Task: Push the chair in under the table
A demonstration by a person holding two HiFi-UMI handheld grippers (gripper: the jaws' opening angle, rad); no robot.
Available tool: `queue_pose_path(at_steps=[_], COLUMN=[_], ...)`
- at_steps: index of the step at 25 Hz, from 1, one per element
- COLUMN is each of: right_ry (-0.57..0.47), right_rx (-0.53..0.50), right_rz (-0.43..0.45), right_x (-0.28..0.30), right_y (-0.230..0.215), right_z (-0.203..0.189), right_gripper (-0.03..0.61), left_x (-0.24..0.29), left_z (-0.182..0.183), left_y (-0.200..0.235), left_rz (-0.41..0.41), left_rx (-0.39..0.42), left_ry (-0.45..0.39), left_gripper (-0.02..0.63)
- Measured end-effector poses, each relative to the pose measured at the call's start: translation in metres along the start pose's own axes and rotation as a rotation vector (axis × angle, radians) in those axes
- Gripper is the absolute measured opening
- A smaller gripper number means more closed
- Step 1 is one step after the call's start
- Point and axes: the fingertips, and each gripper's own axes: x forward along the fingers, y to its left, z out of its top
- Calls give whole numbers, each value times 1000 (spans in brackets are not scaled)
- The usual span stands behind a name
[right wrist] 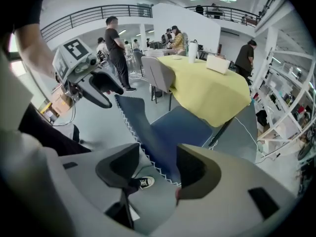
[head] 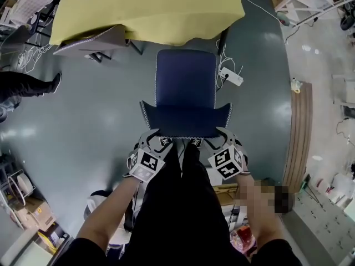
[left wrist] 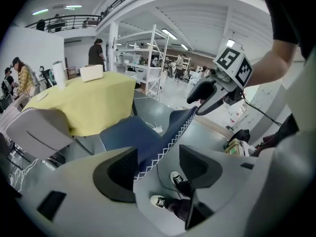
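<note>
A chair with a dark blue seat [head: 185,85] and a blue backrest [head: 186,121] stands on the grey floor, pulled out from the table with the yellow cloth [head: 150,10]. My left gripper [head: 151,139] is at the backrest's top left corner and my right gripper [head: 224,137] at its top right corner. In the left gripper view the white-stitched backrest edge [left wrist: 160,142] runs between the left gripper's [left wrist: 158,168] open jaws, with a gap beside it. The right gripper view shows the backrest [right wrist: 143,132] likewise between the right gripper's [right wrist: 158,169] open jaws.
A grey chair [head: 91,40] is tucked at the table's left corner. A white power strip [head: 231,76] with cables lies on the floor right of the blue chair. A person's legs [head: 28,85] stand at the left. Boxes [head: 33,212] sit near my feet.
</note>
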Motion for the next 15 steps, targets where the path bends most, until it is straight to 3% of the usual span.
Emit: queue_pose_path(at_steps=[4, 7, 15], right_ry=[68, 104, 94], right_rx=[-82, -148, -158], right_rz=[-7, -29, -62], right_x=[11, 21, 33], right_y=[3, 4, -5], right_z=[-14, -24, -20], right_gripper=[222, 225, 222], left_x=[7, 13, 21], left_z=[-5, -6, -7], left_y=[2, 5, 11], left_rz=[9, 9, 18], left_rx=[70, 62, 52], left_ry=[22, 25, 22], left_gripper=[252, 252, 252])
